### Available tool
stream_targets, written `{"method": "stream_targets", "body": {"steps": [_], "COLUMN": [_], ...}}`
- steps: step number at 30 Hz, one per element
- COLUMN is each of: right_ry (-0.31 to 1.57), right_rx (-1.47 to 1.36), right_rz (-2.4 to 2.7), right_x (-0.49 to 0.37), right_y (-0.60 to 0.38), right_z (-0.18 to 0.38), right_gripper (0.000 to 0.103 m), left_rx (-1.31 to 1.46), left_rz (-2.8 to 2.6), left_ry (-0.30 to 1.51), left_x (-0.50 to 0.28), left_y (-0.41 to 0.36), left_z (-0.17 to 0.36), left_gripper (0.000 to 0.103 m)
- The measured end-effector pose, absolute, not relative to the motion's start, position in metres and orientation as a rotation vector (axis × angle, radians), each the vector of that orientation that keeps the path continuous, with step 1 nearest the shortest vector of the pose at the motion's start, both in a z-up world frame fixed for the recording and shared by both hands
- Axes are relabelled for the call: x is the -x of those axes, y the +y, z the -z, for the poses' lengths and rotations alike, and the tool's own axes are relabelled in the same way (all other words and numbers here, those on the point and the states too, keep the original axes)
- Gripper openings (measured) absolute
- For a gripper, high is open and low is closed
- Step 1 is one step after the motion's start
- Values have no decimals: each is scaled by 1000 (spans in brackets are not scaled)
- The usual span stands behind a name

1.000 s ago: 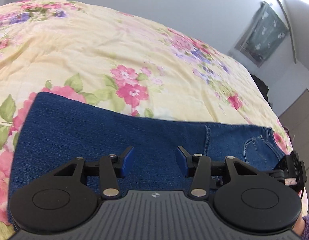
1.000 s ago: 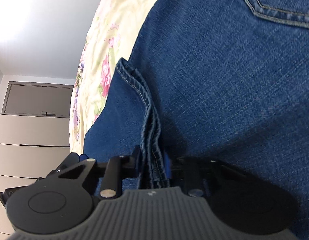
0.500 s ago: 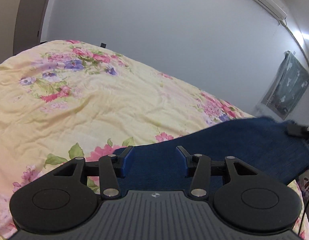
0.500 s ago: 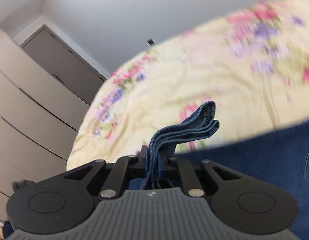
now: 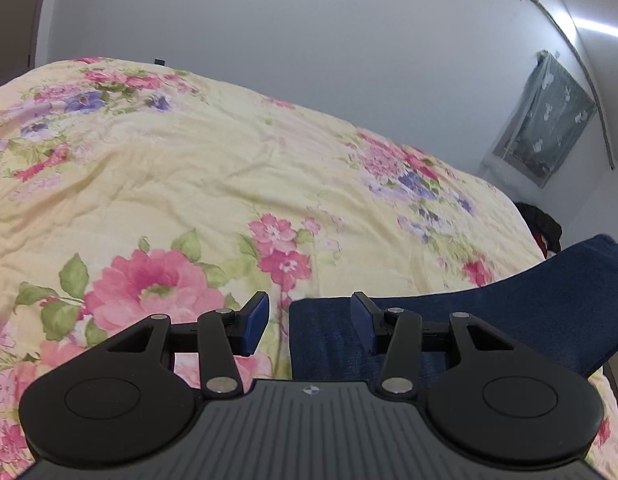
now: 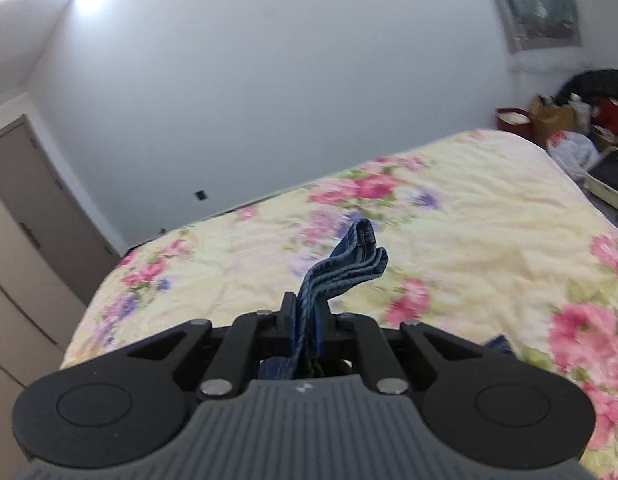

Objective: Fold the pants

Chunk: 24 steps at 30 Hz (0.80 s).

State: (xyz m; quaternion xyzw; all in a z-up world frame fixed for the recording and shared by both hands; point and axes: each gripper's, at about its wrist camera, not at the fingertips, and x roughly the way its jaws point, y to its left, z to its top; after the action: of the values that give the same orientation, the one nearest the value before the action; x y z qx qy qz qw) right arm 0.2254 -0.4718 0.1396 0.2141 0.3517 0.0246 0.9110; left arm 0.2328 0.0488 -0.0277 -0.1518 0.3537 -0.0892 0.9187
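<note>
The blue denim pants lie folded on the floral bedspread at the lower right of the left wrist view, with one end lifted up toward the right edge. My left gripper is open and empty, just above the pants' left edge. My right gripper is shut on a bunched edge of the pants, several denim layers sticking up between its fingers, held above the bed.
The bed fills both views. A wardrobe stands at the left in the right wrist view. Bags and clutter sit beside the bed's far right. A covered window is on the far wall.
My right gripper has lifted the gripped pants edge higher and swung over the bed. My left gripper has shifted left, so the pants now sit under its right finger only.
</note>
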Motion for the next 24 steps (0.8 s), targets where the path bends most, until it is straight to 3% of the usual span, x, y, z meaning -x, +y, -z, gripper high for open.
{"method": "stream_targets", "body": {"steps": [6,10,18,24], "right_ry": [994,987,1044,722], "right_rx": [-446,-541,-455,-359], "right_rz": [212,181,185,-13], "right_x": [-228,-233,-248,-243], "right_y": [-548,-570,-554,-512], "right_z": [45,86,63,-40], "right_gripper": [3,3,3,2], "left_rx": [173,73,46,111], "left_rz": [246,230,197,201], "left_ry": [858,952,1065,1081], "left_x": [-248,-260,-272,-277], "left_y": [-7,-31,-35,-29], "left_z": [80,112,139,141], "left_gripper": [45,41,38,37]}}
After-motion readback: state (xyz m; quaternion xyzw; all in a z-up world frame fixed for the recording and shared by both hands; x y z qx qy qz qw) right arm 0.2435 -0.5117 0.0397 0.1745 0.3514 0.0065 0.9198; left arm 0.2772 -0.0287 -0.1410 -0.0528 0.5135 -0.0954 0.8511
